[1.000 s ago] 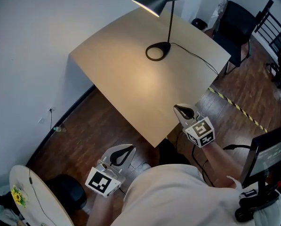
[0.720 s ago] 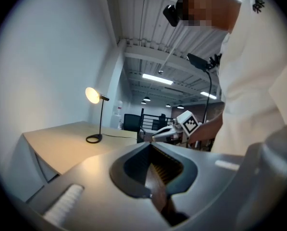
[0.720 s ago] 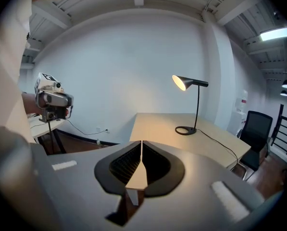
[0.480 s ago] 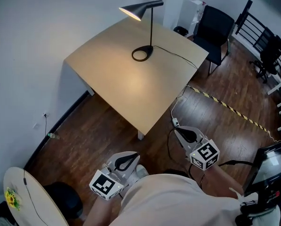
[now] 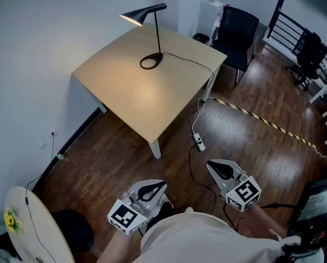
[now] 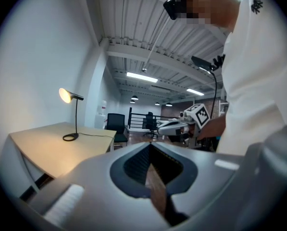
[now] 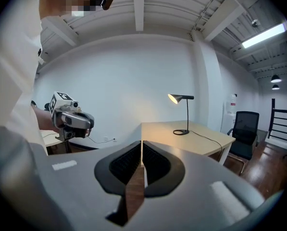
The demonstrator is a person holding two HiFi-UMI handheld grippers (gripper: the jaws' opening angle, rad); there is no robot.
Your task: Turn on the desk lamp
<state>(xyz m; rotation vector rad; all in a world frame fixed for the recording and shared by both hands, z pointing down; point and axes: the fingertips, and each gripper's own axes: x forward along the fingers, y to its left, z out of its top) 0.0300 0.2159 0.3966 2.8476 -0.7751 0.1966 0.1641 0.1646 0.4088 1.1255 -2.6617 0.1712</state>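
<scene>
The black desk lamp (image 5: pixel 150 32) stands at the far side of the pale wooden table (image 5: pixel 125 100). Its shade glows and throws warm light on the tabletop. The lamp also shows far off in the left gripper view (image 6: pixel 71 113) and in the right gripper view (image 7: pixel 182 112). My left gripper (image 5: pixel 156 186) and right gripper (image 5: pixel 213 166) hang over the wooden floor, well short of the table. Both are shut with nothing between the jaws (image 6: pixel 150 146) (image 7: pixel 142 142). Each gripper sees the other: the right gripper (image 6: pixel 181 125), the left gripper (image 7: pixel 71 121).
The lamp's cable runs off the table to a power strip (image 5: pixel 199 142) on the floor. A black chair (image 5: pixel 237 29) stands behind the table. Yellow-black tape (image 5: pixel 262 120) crosses the floor. A round white table (image 5: pixel 37 229) sits lower left, a monitor (image 5: pixel 319 201) lower right.
The table and lamp have drawn farther away in the head view. Both grippers, near the table's front corner a second ago, are now over open floor, still shut.
</scene>
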